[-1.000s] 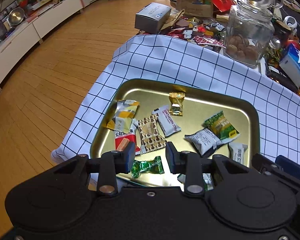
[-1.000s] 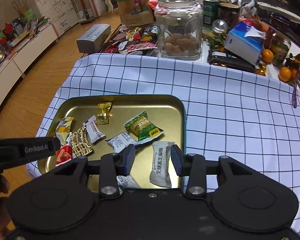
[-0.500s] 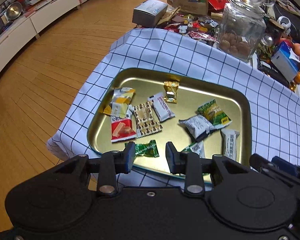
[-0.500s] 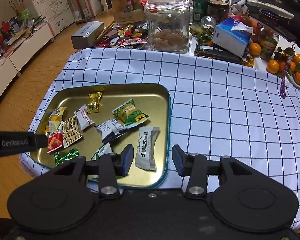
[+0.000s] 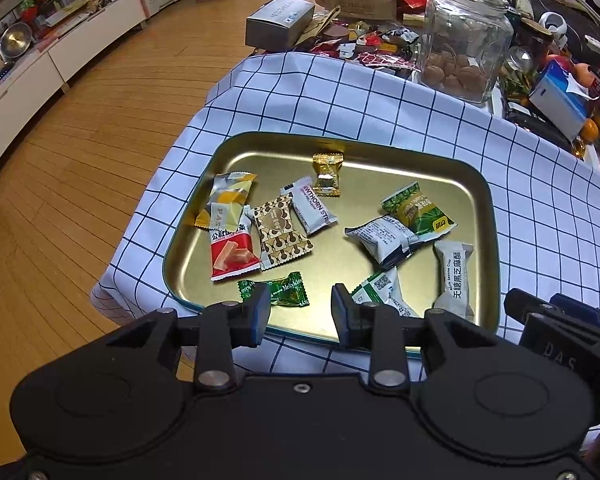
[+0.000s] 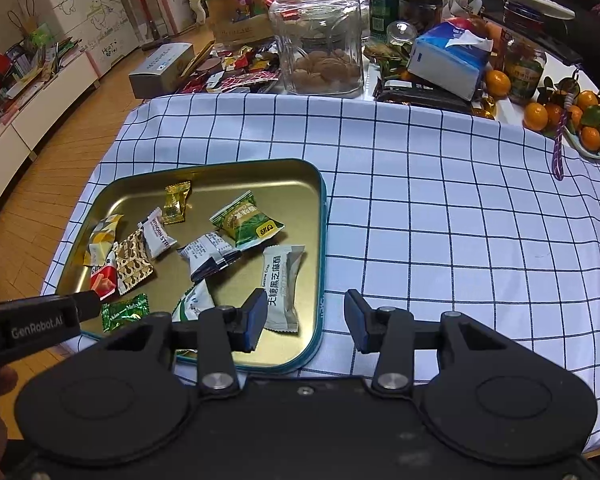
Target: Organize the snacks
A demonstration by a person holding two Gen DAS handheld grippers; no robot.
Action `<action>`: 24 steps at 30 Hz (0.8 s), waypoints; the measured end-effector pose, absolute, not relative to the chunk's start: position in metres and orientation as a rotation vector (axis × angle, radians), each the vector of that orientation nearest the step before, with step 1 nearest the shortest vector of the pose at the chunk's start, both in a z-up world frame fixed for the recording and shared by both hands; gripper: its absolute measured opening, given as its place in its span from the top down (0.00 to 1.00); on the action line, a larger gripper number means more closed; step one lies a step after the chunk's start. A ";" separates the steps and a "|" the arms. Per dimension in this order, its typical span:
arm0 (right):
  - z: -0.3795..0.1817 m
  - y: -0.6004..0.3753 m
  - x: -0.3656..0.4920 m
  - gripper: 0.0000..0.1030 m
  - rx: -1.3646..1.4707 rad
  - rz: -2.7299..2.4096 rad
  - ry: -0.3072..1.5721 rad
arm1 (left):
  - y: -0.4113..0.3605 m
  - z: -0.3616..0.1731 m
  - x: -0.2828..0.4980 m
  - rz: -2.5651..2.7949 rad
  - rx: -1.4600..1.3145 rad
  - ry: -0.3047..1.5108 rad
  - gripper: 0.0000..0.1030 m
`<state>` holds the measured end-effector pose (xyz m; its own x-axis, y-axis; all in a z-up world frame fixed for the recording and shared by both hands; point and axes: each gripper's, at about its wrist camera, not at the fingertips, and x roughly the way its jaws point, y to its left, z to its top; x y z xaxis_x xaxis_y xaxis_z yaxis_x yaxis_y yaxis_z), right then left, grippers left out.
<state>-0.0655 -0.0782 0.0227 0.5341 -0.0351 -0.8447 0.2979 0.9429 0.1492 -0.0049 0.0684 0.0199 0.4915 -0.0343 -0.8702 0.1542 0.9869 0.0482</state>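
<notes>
A gold tin tray [image 5: 384, 160] with a teal rim [image 6: 322, 240] lies on a blue-checked white cloth and holds several wrapped snacks. Among them are a red packet [image 5: 232, 252], a green candy [image 5: 286, 290], a gold candy [image 5: 327, 174] and a white sesame bar [image 6: 281, 286]. My left gripper [image 5: 300, 314] is open and empty, hovering over the tray's near edge by the green candy. My right gripper [image 6: 306, 318] is open and empty above the tray's near right corner, by the sesame bar.
A glass jar of cookies [image 6: 318, 40] stands behind the cloth among loose wrappers, a grey box [image 5: 280, 22], a tissue pack [image 6: 448, 58] and tangerines [image 6: 588, 124]. The cloth [image 6: 460, 220] stretches right of the tray. The wooden floor [image 5: 80, 160] lies left of the table edge.
Both grippers have pulled back and up from the tray, so more of the tray and cloth shows. Both stay open and empty; the snacks have not moved.
</notes>
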 end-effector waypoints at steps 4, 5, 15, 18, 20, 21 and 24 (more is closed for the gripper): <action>0.022 -0.079 -0.065 0.56 0.290 -0.204 0.996 | 0.067 0.019 -0.005 -0.115 0.125 1.058 0.60; 0.022 -0.078 -0.064 0.56 0.289 -0.204 0.997 | 0.067 0.018 -0.005 -0.115 0.126 1.058 0.60; 0.019 -0.078 -0.063 0.56 0.283 -0.204 1.005 | 0.066 0.015 -0.004 -0.112 0.126 1.072 0.60; 0.019 -0.078 -0.063 0.56 0.284 -0.205 1.008 | 0.066 0.015 -0.003 -0.113 0.126 1.074 0.60; 0.018 -0.079 -0.063 0.56 0.284 -0.205 1.010 | 0.066 0.015 -0.003 -0.113 0.124 1.075 0.60; 0.018 -0.079 -0.063 0.56 0.284 -0.204 1.011 | 0.066 0.014 -0.003 -0.114 0.123 1.076 0.60; 0.018 -0.079 -0.063 0.56 0.285 -0.205 1.011 | 0.065 0.014 -0.003 -0.113 0.124 1.079 0.60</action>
<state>-0.0625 -0.0794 0.0178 0.5169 -0.0370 -0.8553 0.2990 0.9439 0.1399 -0.0031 0.0653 0.0138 0.4676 -0.0316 -0.8834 0.1523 0.9873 0.0453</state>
